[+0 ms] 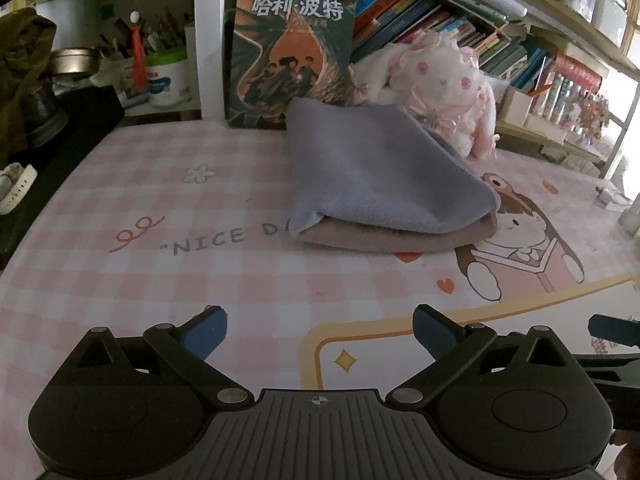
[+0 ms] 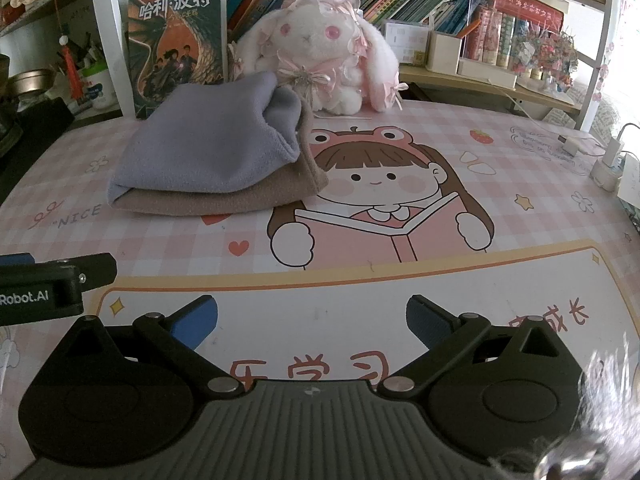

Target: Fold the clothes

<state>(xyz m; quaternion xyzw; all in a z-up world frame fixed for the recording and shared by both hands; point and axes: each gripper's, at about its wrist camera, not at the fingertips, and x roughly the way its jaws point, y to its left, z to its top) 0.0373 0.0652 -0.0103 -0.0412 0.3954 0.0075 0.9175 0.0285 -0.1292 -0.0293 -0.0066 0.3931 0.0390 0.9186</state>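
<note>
Claws, two (image 1: 320,330) (image 2: 312,320), gape empty; two folded cloths (image 1: 380,176) stacked.

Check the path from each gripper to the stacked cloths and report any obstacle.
Nothing visible blocks either path. Only bare desk mat lies between the open left gripper, the open right gripper and the stacked cloths.

Plush rabbit (image 2: 320,46) beside upright book (image 2: 178,36) on mat (image 2: 520,220).

We see a lavender cloth (image 2: 200,140) over a tan cloth (image 2: 224,196), on a mat (image 2: 520,224) checked pink and white with a cartoon girl in a frog hat. Our fingers (image 2: 196,320) wear blue pads on black. The plush rabbit (image 2: 320,56) is white and pink.
</note>
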